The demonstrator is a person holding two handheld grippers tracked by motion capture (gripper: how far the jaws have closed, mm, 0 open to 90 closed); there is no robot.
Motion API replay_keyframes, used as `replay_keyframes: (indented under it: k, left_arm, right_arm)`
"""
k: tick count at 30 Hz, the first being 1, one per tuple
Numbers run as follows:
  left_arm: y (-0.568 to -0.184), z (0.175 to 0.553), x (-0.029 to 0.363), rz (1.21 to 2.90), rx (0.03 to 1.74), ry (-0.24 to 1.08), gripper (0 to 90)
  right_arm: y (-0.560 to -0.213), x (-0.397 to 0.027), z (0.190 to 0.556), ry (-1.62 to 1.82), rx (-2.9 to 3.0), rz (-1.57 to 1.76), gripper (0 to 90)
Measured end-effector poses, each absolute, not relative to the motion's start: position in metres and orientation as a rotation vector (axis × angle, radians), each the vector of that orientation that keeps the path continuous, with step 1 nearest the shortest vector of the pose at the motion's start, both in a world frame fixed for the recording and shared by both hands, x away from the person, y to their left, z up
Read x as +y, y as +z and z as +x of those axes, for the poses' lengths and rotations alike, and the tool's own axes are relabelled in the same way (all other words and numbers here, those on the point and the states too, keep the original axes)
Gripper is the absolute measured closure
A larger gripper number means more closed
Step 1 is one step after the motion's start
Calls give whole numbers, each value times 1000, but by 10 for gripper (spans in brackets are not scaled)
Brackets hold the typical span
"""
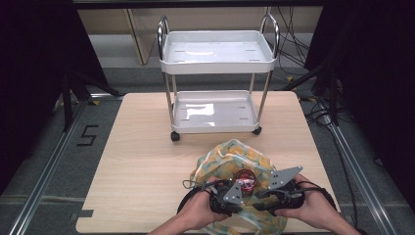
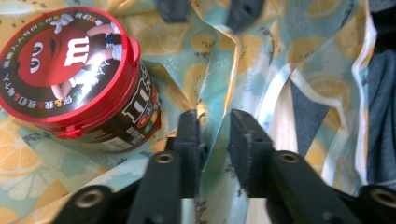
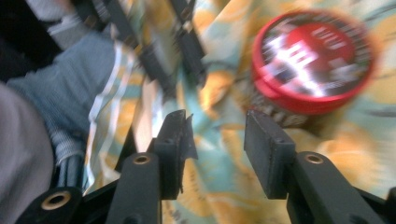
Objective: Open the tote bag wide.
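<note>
Fingers of L gripper (image 2: 212, 130) stand parted w/ a fold of the lemon-print bag (image 2: 280, 70) between them, not pinched; R gripper (image 3: 217, 140) likewise apart over the plastic, gripping nothing. Red candy tub (image 1: 244, 180) sits on the bag just beyond both. Best to pinch the rim edges apart evenly, keeping the tub centred. White cart (image 1: 218, 51) waits farther back.
</note>
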State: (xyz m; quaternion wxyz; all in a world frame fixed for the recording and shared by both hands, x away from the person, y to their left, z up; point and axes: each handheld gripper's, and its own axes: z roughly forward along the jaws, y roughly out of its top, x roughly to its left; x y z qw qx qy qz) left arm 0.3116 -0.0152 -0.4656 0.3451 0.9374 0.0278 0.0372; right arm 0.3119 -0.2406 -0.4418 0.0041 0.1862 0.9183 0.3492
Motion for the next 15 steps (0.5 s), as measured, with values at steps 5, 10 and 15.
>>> replay_keyframes:
  k: [5, 10, 15]
  left_arm:
    - [-462, 313, -15, 2409, 92, 96, 624]
    - [-454, 313, -12, 2372, 92, 84, 557]
    - [-452, 311, -11, 2354, 103, 70, 527]
  right_arm:
    - [-434, -246, 317, 1107, 2801, 683, 610]
    - [-430, -248, 320, 1127, 2730, 786, 746]
    - [-424, -251, 322, 1162, 2630, 855, 783]
